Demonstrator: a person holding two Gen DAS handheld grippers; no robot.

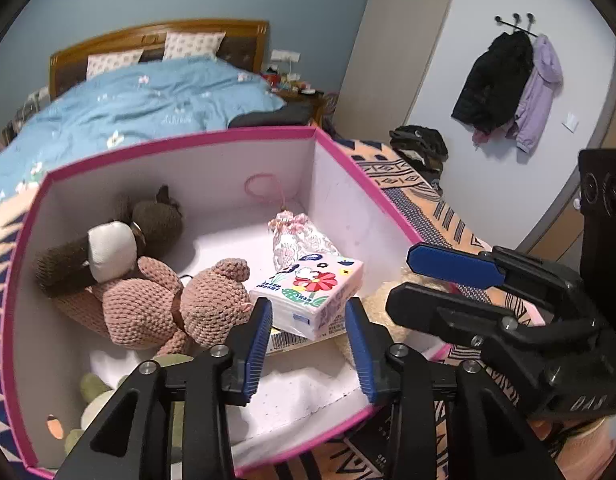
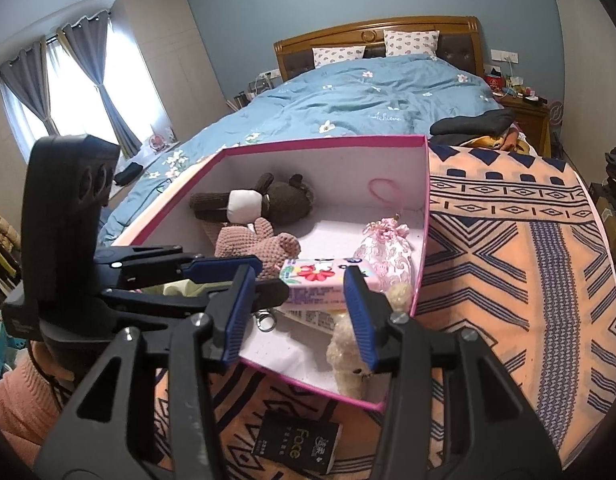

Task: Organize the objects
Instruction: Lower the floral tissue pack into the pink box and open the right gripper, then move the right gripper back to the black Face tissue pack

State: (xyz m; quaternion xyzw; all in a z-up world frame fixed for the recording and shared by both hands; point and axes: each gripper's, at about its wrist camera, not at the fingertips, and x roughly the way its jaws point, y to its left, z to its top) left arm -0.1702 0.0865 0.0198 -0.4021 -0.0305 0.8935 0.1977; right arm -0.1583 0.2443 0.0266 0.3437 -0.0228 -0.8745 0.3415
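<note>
A pink-rimmed white box (image 1: 179, 142) (image 2: 328, 141) stands on a patterned blanket. Inside lie a dark brown plush (image 1: 147, 220) (image 2: 283, 196), a pink crochet bear (image 1: 167, 304) (image 2: 267, 240), a floral drawstring pouch (image 1: 299, 240) (image 2: 388, 256) and a flower-printed tissue pack (image 1: 312, 292) (image 2: 316, 280) on top of another flat pack. My left gripper (image 1: 310, 328) (image 2: 273, 280) hangs over the box, open, its pads on either side of the tissue pack's near corner without pressing it. My right gripper (image 2: 299, 280) (image 1: 398, 278) is open and empty, just right of the pack.
A cream plush (image 2: 348, 344) leans in the box's near right corner and a greenish plush (image 1: 91, 392) lies at the near left. A metal ring (image 2: 266, 320) lies on the box floor. A dark pack marked "Face" (image 2: 295, 436) sits on the blanket (image 2: 508, 260) outside.
</note>
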